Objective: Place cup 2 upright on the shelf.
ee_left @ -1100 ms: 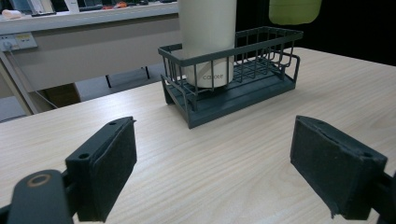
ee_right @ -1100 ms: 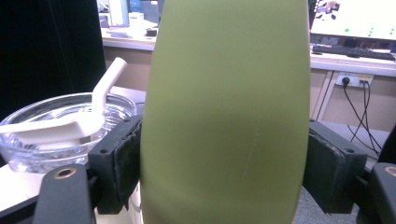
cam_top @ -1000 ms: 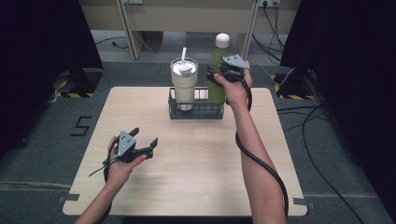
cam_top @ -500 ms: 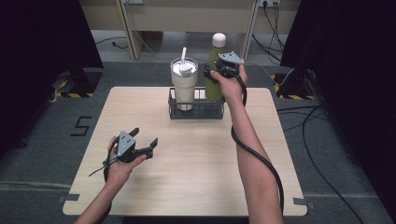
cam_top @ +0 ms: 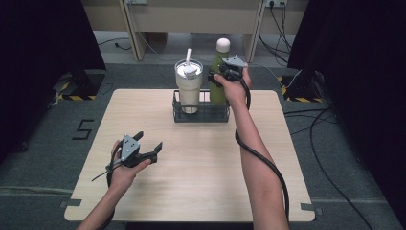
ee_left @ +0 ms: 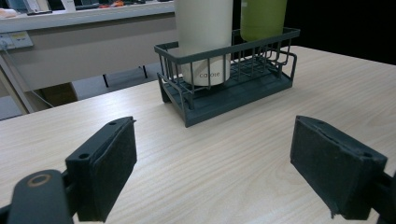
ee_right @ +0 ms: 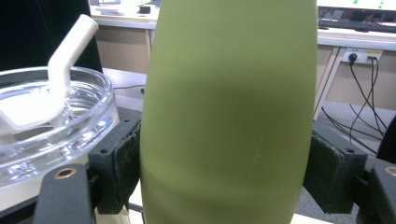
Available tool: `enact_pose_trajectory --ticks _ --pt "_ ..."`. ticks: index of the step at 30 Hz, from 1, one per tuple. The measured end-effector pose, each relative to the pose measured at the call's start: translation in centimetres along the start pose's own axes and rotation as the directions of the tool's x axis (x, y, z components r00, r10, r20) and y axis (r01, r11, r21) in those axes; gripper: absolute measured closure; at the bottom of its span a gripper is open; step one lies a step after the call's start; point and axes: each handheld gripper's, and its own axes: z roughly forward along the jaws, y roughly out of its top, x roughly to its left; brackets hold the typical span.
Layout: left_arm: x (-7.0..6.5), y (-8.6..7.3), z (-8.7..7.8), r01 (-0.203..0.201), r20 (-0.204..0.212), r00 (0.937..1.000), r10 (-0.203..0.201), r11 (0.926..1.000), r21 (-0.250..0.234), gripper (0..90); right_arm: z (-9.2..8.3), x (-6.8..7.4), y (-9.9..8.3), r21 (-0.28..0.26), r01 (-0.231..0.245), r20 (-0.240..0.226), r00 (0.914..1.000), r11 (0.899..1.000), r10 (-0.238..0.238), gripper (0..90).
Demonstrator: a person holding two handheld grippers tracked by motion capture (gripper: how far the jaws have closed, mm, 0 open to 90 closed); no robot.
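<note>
The step in hand, as I read it, is setting the bottle down in the rack or lifting it out; either way it has to travel straight up and down. The bench (cam_top: 201,187) is a pale wood-grain slab, flat and smooth, so the light rack (cam_top: 201,116) could skid if it is nudged sideways. The rack is dark wire, oblong, with thin bars and a low rim. Keep the bottle's foot clear of that rim and do not drag it along the bars.

The tumbler (cam_top: 187,91) stands in the rack's left end. It is cream-coloured, tapered and hard-walled, with a clear glossy lid (ee_right: 51,121) and a bent white straw (ee_right: 65,51). It sits just beside the bottle, so any tilt toward it risks a knock.

The bottle (cam_top: 218,93) is upright in the rack's right end. It is matte olive green, rounded and bulging at mid-body, with a white cap. Whether its foot rests on the rack floor I cannot tell.

The right claw (cam_top: 216,76) is clamped on the bottle's widest part, one dark padded jaw on each flank. On a smooth, curved wall a grip can slide, so hold level and firm.

The left claw (cam_top: 148,141) hangs over the bench's near left with jaws apart, holding nothing. It could steady the rack.
</note>
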Motion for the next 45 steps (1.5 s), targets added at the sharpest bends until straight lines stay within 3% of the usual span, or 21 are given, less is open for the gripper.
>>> enact_pose_trajectory --ticks 27,38,45 --pt "-0.1 -0.2 0.1 -0.001 0.004 1.0 0.001 1.0 0.004 14.0 1.8 0.2 -2.6 0.061 0.009 0.009 0.9999 0.998 -0.01 23.6" --pt "-0.2 -0.3 0.1 -0.004 0.005 1.0 0.004 1.0 0.006 14.0 1.7 0.3 -2.8 0.048 0.018 0.006 0.9998 0.999 -0.019 23.6" --pt "-0.2 -0.3 0.2 -0.003 0.005 1.0 0.003 1.0 0.009 14.0 1.6 0.2 -3.0 0.053 0.013 -0.025 0.9996 0.999 -0.012 20.6"
